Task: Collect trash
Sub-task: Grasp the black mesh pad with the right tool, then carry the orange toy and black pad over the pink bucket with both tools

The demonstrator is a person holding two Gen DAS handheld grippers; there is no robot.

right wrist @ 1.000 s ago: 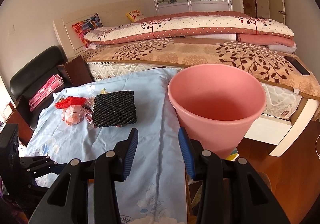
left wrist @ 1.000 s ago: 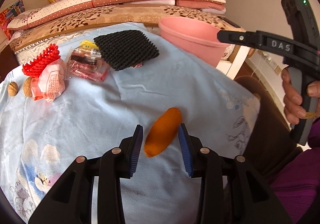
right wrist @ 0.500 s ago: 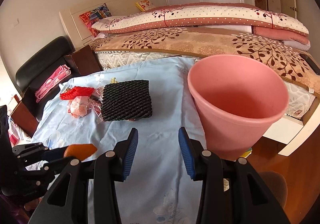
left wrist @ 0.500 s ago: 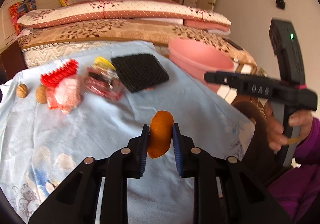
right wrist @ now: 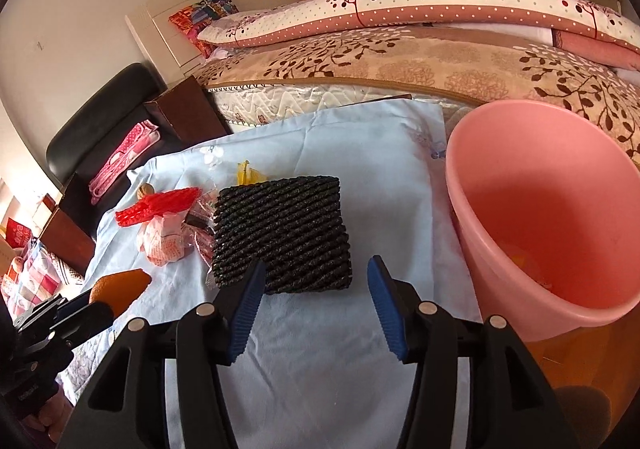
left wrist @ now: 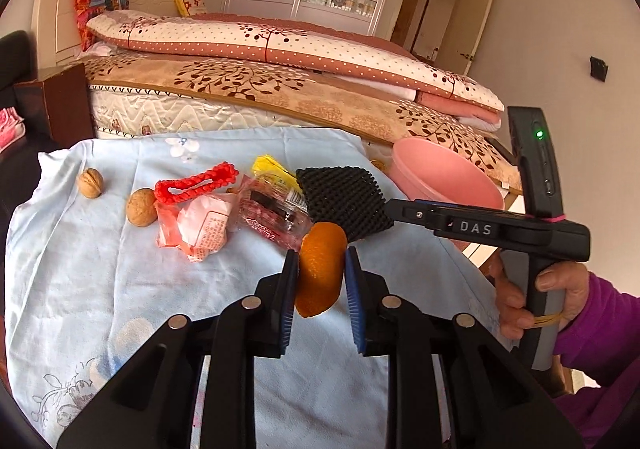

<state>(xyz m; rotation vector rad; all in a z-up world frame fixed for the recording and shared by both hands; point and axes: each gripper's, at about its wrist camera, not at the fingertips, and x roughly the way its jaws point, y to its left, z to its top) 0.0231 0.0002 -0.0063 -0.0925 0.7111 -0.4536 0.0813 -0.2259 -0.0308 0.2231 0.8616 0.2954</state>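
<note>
Peel (left wrist: pixel 321 269), a curl of orange rind, was pinched between the narrowed jaws of the left gripper (left wrist: pixel 321 281) and held clear of the blue cloth (left wrist: pixel 100 281); the carrying step seemed under way, next needing a swing over the pink bin (right wrist: pixel 560 209) and release. The right gripper (right wrist: pixel 316 301), its jaws just widened and empty, hovered at the black foam net (right wrist: pixel 280 233).

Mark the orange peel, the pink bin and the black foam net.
orange peel (left wrist: pixel 322 269), left wrist view, middle of peel.
pink bin (right wrist: pixel 480 209), right wrist view, left wall.
black foam net (right wrist: pixel 282 233), right wrist view, centre.
</note>
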